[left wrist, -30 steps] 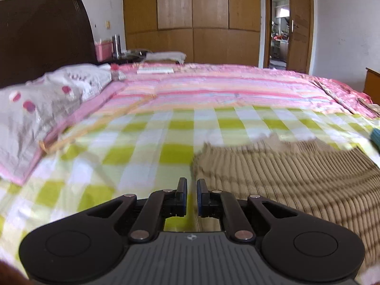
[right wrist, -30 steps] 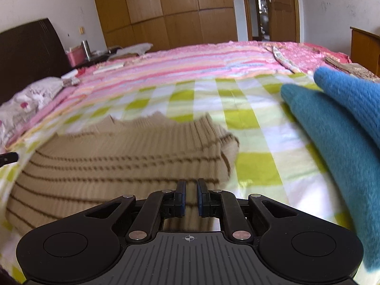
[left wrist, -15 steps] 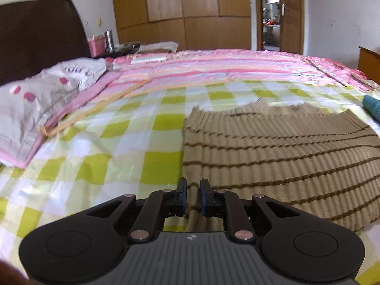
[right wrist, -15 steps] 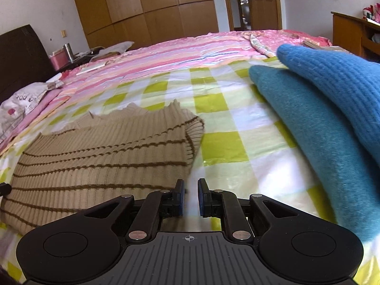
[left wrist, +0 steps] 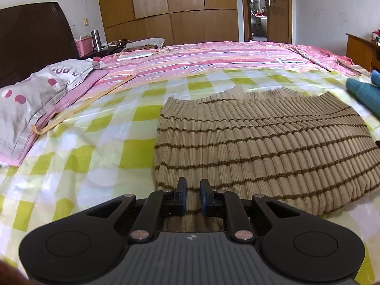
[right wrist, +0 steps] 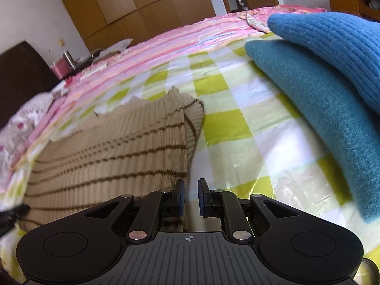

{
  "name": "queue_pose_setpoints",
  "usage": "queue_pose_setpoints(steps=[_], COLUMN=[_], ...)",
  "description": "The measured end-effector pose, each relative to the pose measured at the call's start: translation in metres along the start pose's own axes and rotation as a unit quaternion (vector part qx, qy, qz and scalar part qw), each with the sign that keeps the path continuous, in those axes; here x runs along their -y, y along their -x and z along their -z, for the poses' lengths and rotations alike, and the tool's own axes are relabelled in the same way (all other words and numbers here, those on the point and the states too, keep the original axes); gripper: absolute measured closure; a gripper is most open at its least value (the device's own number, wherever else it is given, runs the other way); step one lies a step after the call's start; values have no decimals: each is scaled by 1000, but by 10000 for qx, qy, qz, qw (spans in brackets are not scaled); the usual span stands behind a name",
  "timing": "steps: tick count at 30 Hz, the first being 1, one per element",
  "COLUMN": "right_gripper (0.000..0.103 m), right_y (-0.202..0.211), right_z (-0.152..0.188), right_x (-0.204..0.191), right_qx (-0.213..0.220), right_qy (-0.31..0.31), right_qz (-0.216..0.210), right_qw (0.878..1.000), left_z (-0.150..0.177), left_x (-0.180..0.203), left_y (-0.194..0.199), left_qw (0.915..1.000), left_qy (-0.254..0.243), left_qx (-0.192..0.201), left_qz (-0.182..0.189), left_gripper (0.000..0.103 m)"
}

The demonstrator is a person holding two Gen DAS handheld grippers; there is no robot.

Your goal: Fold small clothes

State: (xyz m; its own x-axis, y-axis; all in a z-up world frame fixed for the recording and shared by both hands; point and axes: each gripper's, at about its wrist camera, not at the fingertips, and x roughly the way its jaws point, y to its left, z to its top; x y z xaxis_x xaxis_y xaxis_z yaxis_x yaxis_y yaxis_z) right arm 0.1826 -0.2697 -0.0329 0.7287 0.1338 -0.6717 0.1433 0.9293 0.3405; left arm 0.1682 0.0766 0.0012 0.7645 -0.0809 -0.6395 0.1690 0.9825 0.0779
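Note:
A tan ribbed sweater with thin brown stripes (left wrist: 261, 147) lies folded flat on the green-and-white checked sheet (left wrist: 99, 142). My left gripper (left wrist: 192, 190) hovers over the sweater's near left corner, its jaws a small way apart with nothing between them. In the right wrist view the same sweater (right wrist: 114, 156) lies at the left. My right gripper (right wrist: 189, 190) sits at the sweater's near right edge, its jaws slightly apart and empty over the sheet (right wrist: 232, 147).
Two folded blue knits (right wrist: 327, 76) are stacked close on the right, also seen in the left wrist view (left wrist: 365, 92). A grey spotted pillow (left wrist: 30, 97) lies far left. A pink striped quilt (left wrist: 213, 59) covers the far bed; a dark headboard (left wrist: 33, 38) and wooden wardrobes (left wrist: 171, 9) stand behind.
Both grippers have let go of the sweater, drawn back toward its near edge and opened slightly. The sweater now lies flat and folded. The right view has tilted.

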Motion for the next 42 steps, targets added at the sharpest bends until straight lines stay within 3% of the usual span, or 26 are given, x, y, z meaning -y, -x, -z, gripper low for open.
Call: queue_pose_setpoints(steps=[4, 8, 11, 15, 19, 24, 27, 30, 34, 42], right_gripper=[88, 87, 84, 83, 82, 82, 74, 70, 67, 65], right_y=[9, 3, -4, -10, 1, -2, -3, -2, -3, -18], right_z=[-8, -12, -8, -7, -17, -26, -27, -28, -31, -43], right_x=[1, 3, -2, 1, 10, 13, 16, 22, 30, 33], right_qx=[156, -19, -168, -279, -49, -92, -110, -148, -202, -284], right_qy=[-16, -126, 40, 94, -186, -278, -417, -525, -638, -662], right_qz=[-62, -177, -123, 30, -40, -191, -302, -419, -555, -767], right_qw=[9999, 9998, 9998, 9996, 9998, 9994, 9986, 9976, 9962, 9944], left_z=[-5, -11, -11, -7, -4, 1, 9, 19, 28, 48], left_x=[13, 36, 48, 47, 61, 106, 136, 167, 197, 236], left_y=[12, 20, 15, -4, 12, 25, 32, 37, 37, 31], left_qw=[9995, 9973, 9965, 9978, 9946, 9829, 9721, 9595, 9467, 9265], left_qy=[-193, -437, -545, -373, -734, -1310, -1670, -2135, -2475, -3147], left_qx=[223, 386, 300, -134, 209, 518, 654, 859, 978, 1335], left_qz=[147, 452, 552, 532, 705, 1183, 1513, 1624, 1813, 1573], left_gripper=[82, 82, 82, 82, 82, 81, 72, 64, 62, 54])
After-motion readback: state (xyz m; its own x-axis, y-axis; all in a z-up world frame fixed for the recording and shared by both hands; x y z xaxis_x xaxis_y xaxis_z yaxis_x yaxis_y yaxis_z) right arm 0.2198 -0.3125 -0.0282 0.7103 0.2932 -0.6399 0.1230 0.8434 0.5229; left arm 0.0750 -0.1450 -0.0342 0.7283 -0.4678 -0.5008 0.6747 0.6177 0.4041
